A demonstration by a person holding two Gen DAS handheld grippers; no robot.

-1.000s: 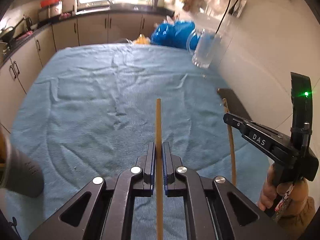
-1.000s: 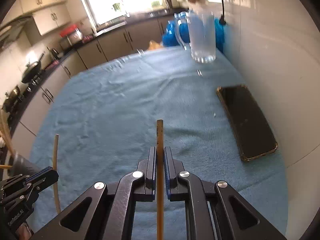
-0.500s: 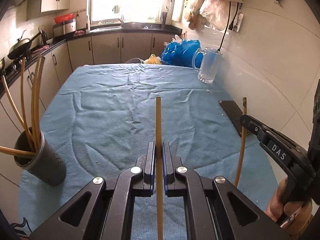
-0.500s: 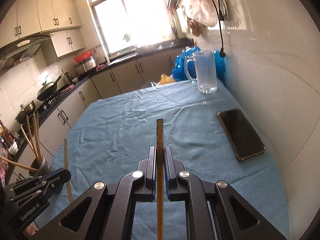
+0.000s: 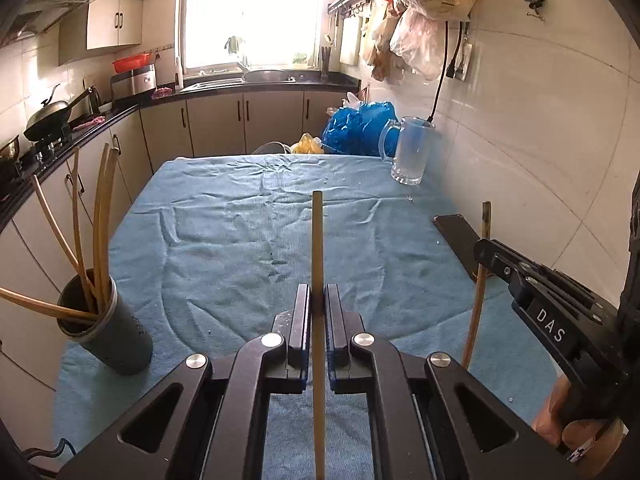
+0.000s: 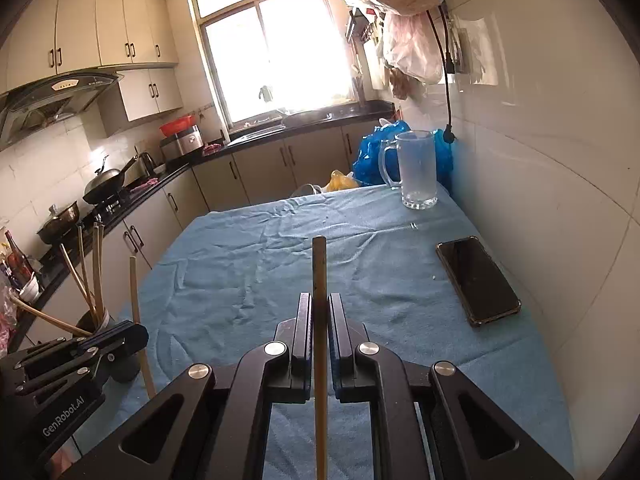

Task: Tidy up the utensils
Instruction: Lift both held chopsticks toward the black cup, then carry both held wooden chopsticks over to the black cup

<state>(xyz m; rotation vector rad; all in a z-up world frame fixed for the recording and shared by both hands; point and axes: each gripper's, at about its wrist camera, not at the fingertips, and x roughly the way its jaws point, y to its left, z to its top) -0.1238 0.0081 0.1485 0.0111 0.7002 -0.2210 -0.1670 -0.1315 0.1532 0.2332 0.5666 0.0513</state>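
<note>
Left chopstick [image 5: 317,248]: a pale wooden stick pinched between the dark pads of the left gripper [image 5: 317,308], running straight up the middle of the left wrist view, its tip above the blue cloth
Right chopstick [image 6: 319,280]: a slightly darker wooden stick clamped the same way in the right gripper [image 6: 319,316], upright and centred in the right wrist view
Left gripper: jaws drawn in narrow, closed on the left chopstick; seen from the right wrist camera it sits at the lower left with the stick rising through it
Right gripper: jaws narrow, closed on the right chopstick; seen from the left wrist camera it sits at the right edge with its stick standing up, a hand [image 5: 568,436] under the handle
Utensil holder [image 5: 110,336]: a dark perforated cylinder standing near the left front edge of the cloth, with several long wooden chopsticks [image 5: 100,220] leaning out of it at different angles; it is well apart from both held sticks
Blue cloth [image 5: 240,240]: wrinkled towel covering the whole table top
Phone [image 6: 478,280]: dark, lying flat on the cloth by the tiled wall on the right
Glass mug [image 6: 416,168]: clear, with a handle, standing at the far right corner of the cloth
Blue bag [image 5: 356,128]: bunched behind the mug, at the far end of the table
Beyond: kitchen cabinets, a bright window and a wok on the stove at left
</note>
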